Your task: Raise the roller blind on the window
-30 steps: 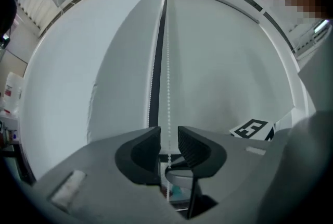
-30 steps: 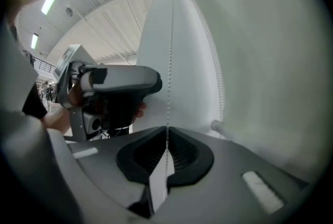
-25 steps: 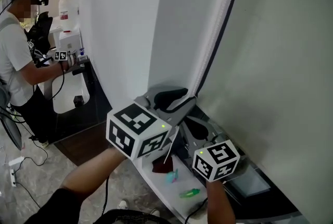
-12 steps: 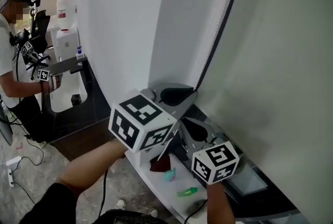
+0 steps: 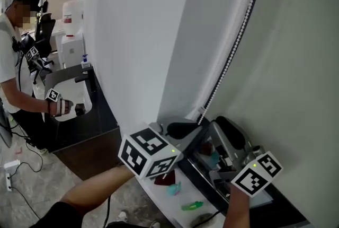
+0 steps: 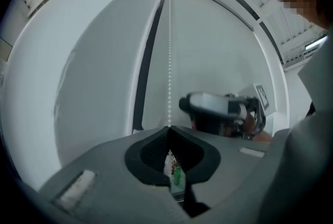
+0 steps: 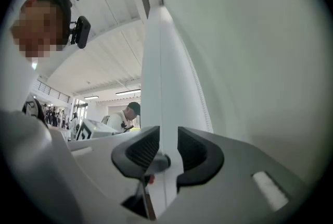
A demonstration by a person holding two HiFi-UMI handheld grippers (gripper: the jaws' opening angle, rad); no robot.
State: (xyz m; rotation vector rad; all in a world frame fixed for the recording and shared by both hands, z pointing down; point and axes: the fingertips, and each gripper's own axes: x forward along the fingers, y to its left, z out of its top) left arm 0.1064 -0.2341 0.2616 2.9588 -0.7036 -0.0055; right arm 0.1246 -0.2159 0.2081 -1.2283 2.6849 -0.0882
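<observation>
The grey roller blind (image 5: pixel 296 62) hangs down over the window on the right. Its white bead chain (image 5: pixel 238 41) runs along the blind's left edge. My left gripper (image 5: pixel 193 125) holds the chain's lower end. In the left gripper view the bead chain (image 6: pixel 169 61) drops straight into the tips of that gripper (image 6: pixel 169 129). Its jaws have just been closing, then eased a trace, with the chain between them. My right gripper (image 5: pixel 220 129) stands open a little to the right, beside the chain. In its own view the jaws (image 7: pixel 167 132) gape with nothing gripped, and the chain (image 7: pixel 200 98) passes on their right.
A white wall pillar (image 5: pixel 132 36) stands left of the blind. Below lies a white sill (image 5: pixel 159 190) with a green thing (image 5: pixel 192 204) and a dark red one (image 5: pixel 165 178). At far left a person (image 5: pixel 16 62) works at a dark counter with a sink (image 5: pixel 71 99).
The left jaws went from open to shut on the chain and sank a little. The right gripper rose and shifted right, closer to the blind.
</observation>
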